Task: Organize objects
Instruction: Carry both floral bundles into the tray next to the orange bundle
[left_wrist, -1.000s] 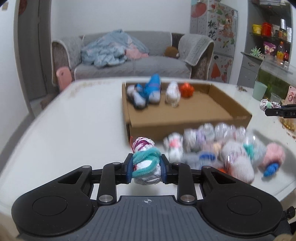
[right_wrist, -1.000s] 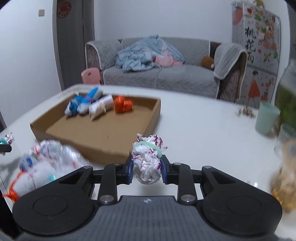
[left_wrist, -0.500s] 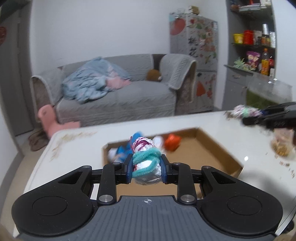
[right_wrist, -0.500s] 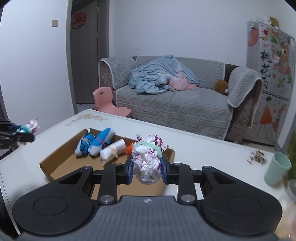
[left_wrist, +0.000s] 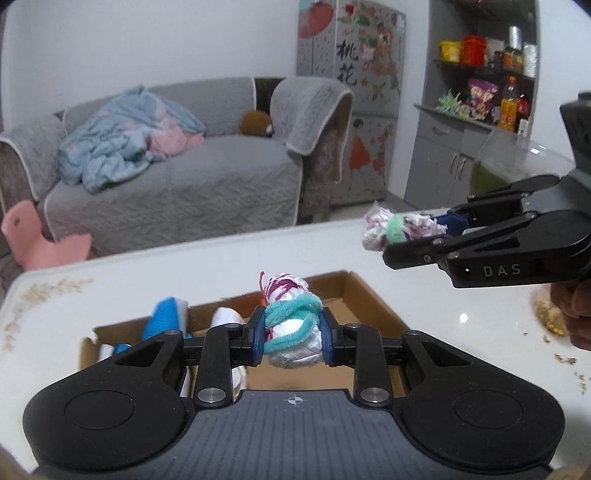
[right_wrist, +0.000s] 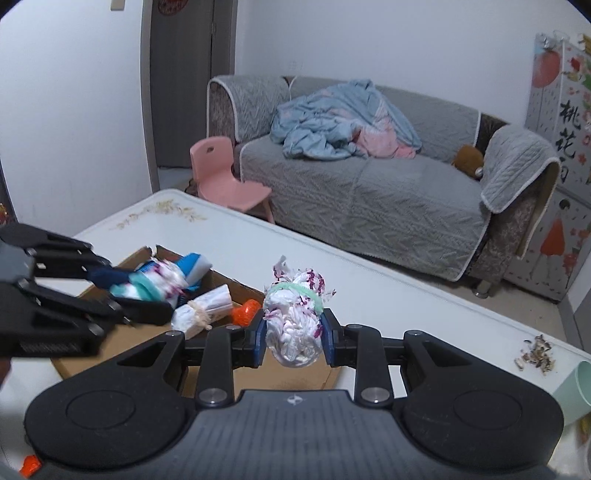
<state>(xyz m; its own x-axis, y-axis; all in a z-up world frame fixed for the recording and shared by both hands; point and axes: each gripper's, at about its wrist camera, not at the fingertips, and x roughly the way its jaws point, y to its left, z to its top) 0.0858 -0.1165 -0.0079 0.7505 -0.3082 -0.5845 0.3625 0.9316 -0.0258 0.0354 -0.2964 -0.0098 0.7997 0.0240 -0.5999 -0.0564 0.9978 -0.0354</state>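
Observation:
My left gripper (left_wrist: 292, 341) is shut on a white-and-magenta plastic bundle tied with a teal band (left_wrist: 291, 328), held above the open cardboard box (left_wrist: 373, 308). My right gripper (right_wrist: 294, 339) is shut on a similar white-and-magenta bundle with a green band (right_wrist: 293, 325), also over the box (right_wrist: 266, 376). In the left wrist view the right gripper (left_wrist: 424, 229) shows at the right with its bundle (left_wrist: 388, 227). In the right wrist view the left gripper (right_wrist: 144, 291) shows at the left. In the box lie a blue-and-white bundle (right_wrist: 194, 267), a white bundle (right_wrist: 203, 312) and an orange one (right_wrist: 245, 312).
The box sits on a white table (right_wrist: 406, 295). A mint cup (right_wrist: 576, 391) and scattered crumbs (right_wrist: 535, 354) are at the right. A grey sofa (right_wrist: 369, 184) and a pink chair (right_wrist: 225, 177) stand behind. Shelves with bottles (left_wrist: 498, 74) are at the far right.
Both grippers have risen from table level and moved over the box, each still holding its bundle. They have come closer together, and the pile of loose bundles has dropped out of view.

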